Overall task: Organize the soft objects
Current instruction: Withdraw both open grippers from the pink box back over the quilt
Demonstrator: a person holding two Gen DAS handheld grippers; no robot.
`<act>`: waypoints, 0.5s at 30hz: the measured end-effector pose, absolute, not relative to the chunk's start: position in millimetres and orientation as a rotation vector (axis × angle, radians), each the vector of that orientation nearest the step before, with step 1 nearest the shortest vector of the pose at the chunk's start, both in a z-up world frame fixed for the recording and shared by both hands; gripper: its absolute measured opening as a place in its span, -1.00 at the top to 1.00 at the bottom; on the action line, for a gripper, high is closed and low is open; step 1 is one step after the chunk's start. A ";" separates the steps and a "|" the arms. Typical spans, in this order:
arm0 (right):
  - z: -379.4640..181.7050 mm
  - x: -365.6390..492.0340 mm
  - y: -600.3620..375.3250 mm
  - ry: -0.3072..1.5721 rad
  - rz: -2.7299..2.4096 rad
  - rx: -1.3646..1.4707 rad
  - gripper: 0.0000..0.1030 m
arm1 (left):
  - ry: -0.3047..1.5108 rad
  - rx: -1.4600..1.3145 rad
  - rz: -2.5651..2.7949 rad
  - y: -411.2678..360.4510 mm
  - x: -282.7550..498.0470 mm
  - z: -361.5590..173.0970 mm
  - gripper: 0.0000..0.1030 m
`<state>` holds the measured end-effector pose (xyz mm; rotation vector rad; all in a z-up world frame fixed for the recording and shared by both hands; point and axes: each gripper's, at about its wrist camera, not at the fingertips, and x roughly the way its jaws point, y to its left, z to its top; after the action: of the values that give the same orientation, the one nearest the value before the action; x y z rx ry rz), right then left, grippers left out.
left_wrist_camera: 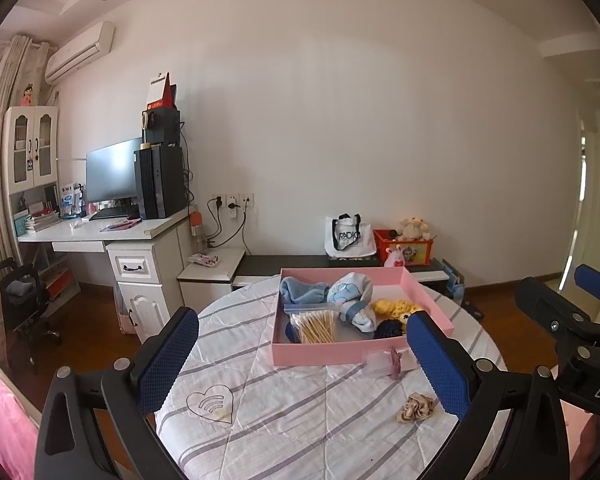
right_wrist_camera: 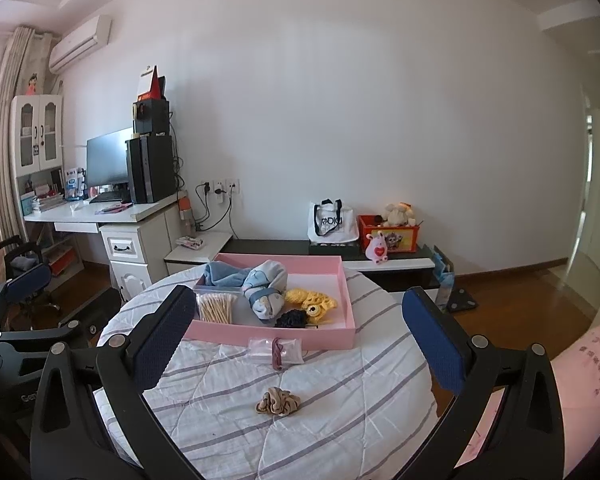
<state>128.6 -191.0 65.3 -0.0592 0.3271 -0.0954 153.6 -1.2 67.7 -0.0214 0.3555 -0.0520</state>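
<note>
Left gripper (left_wrist_camera: 300, 354): jaws wide apart, nothing between the blue pads, held above the near-left part of the round table (left_wrist_camera: 300, 432). The table carries a white quilted cover with grey stripes and an embroidered heart (left_wrist_camera: 211, 403) near its left edge.

Pink tray (right_wrist_camera: 340, 280) sits at the far side of the table. Contents, left to right: blue plush cloth (right_wrist_camera: 220, 273) in the far-left corner; zip bag of cotton swabs (right_wrist_camera: 216, 307) at the near-left wall; light blue printed fabric bundle (right_wrist_camera: 266, 286) in the middle; dark navy scrunchie (right_wrist_camera: 292, 318) toward the near wall; yellow crocheted piece (right_wrist_camera: 310, 302) right of centre. The right part of the tray floor is bare.

Outside the tray, touching or just beside its near wall: small clear packet with a mauve hair tie (right_wrist_camera: 277, 350). Nearer the table's front edge, well apart from the tray: beige satin scrunchie (right_wrist_camera: 278, 402), lying loose on the cover.

Right gripper (right_wrist_camera: 300, 338): jaws wide apart, holding nothing, aimed over the table's centre so that the packet and beige scrunchie lie in line between its fingers, below them. It shows at the right edge of the left wrist view.
</note>
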 end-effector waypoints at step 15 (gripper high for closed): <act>52.7 145.3 -199.1 0.387 -0.102 -0.043 -1.00 | 0.404 -0.004 -0.055 -3.4 166.7 58.2 -1.00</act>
<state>145.3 -199.1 52.7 -0.0433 0.3868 -0.1024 166.7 -3.4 58.2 -0.0039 0.4045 -0.0554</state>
